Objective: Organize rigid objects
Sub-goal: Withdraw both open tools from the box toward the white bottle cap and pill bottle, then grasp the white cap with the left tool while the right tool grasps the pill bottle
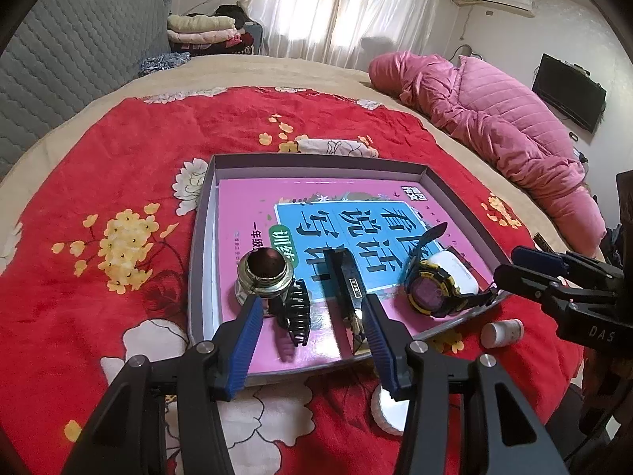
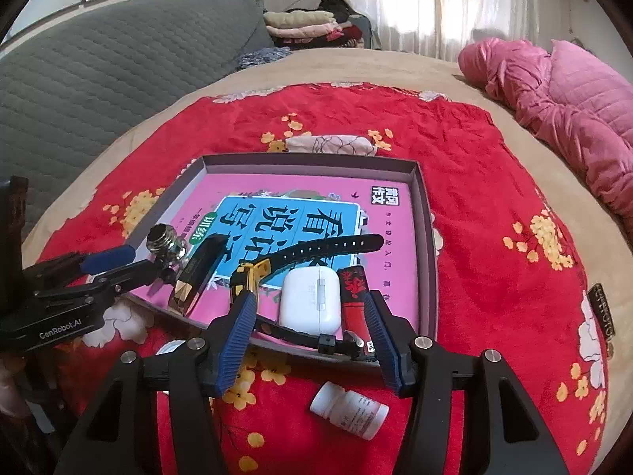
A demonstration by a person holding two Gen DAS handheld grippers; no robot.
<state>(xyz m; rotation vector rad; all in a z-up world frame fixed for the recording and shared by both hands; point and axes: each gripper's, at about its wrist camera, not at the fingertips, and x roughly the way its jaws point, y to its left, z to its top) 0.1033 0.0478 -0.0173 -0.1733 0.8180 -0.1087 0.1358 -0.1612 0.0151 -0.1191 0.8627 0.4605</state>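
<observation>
A grey shallow box (image 1: 199, 237) lies on the red floral blanket with a pink book (image 1: 245, 206) inside. On the book lie a glass ink bottle (image 1: 263, 273), a black hair claw (image 1: 294, 310), a black and gold bar (image 1: 348, 289), a yellow-black watch (image 1: 431, 291), a white earbud case (image 2: 310, 299) and a red lighter (image 2: 354, 297). My left gripper (image 1: 312, 316) is open and empty over the box's near edge, around the claw and the bar. My right gripper (image 2: 310, 312) is open and empty over the earbud case. A white pill bottle (image 2: 350, 411) lies on the blanket outside the box.
A white round lid (image 1: 387, 407) lies on the blanket under my left gripper. A pink quilt (image 1: 494, 118) lies at the right of the bed. A grey padded headboard (image 2: 99, 67) and folded clothes (image 2: 304, 23) are at the back.
</observation>
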